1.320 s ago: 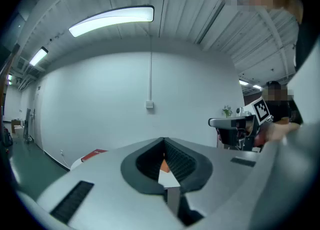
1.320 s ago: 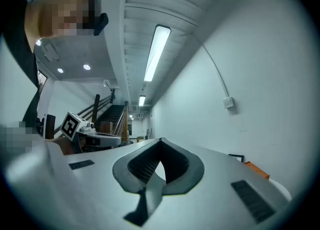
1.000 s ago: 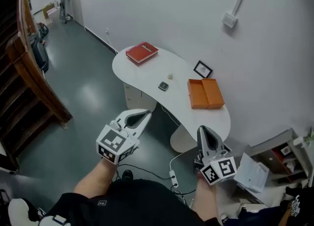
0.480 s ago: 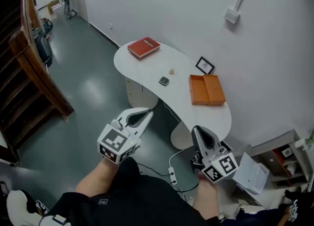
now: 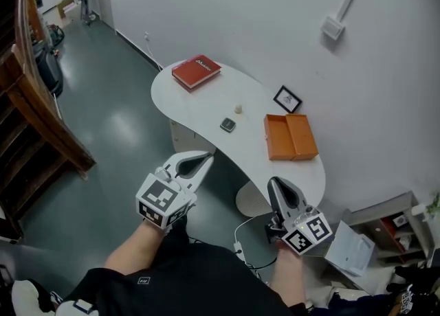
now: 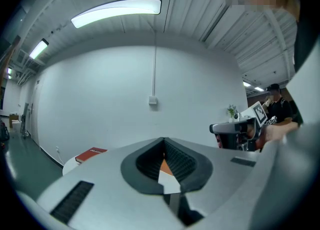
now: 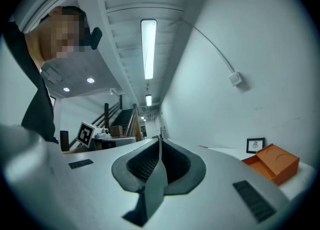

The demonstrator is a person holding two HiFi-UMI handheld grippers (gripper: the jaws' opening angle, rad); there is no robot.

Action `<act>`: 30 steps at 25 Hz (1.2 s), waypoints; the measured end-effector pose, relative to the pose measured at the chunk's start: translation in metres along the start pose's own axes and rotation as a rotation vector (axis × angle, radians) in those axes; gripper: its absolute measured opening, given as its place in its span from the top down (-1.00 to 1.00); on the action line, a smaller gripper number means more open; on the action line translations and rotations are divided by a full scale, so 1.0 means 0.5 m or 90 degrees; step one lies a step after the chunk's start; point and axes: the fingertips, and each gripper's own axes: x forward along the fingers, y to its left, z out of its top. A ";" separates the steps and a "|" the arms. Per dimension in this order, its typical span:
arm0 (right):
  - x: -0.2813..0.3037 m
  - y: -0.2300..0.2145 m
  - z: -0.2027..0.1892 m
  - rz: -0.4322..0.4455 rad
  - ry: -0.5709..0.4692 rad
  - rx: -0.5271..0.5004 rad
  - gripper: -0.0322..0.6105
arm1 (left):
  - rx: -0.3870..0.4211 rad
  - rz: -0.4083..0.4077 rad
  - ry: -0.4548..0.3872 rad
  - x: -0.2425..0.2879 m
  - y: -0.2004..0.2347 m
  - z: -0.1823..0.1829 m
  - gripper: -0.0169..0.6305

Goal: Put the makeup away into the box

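Note:
An open orange box (image 5: 290, 137) lies on the right part of a white curved table (image 5: 206, 105). A small dark makeup compact (image 5: 228, 125) and a tiny cream item (image 5: 238, 108) sit near the table's middle. Both grippers hover over the floor, short of the table's near edge. My left gripper (image 5: 207, 159) is shut and empty, its tips meeting (image 6: 163, 139). My right gripper (image 5: 273, 184) is also shut with nothing in it (image 7: 160, 139). The right gripper view shows the orange box (image 7: 272, 163) ahead to the right.
A red book (image 5: 196, 72) lies at the table's far left end and a small picture frame (image 5: 286, 98) stands by the wall. A wooden staircase (image 5: 31, 112) is at the left. A cable and power strip (image 5: 238, 247) lie on the floor; a low shelf (image 5: 388, 229) stands at right.
Both grippers have drifted slightly towards the table and a bit lower, still shut and empty. Nothing on the table has moved.

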 end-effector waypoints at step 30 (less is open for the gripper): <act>0.461 -0.371 -0.056 -0.051 0.022 0.140 0.78 | -0.035 -0.087 0.059 0.361 0.460 -0.065 0.91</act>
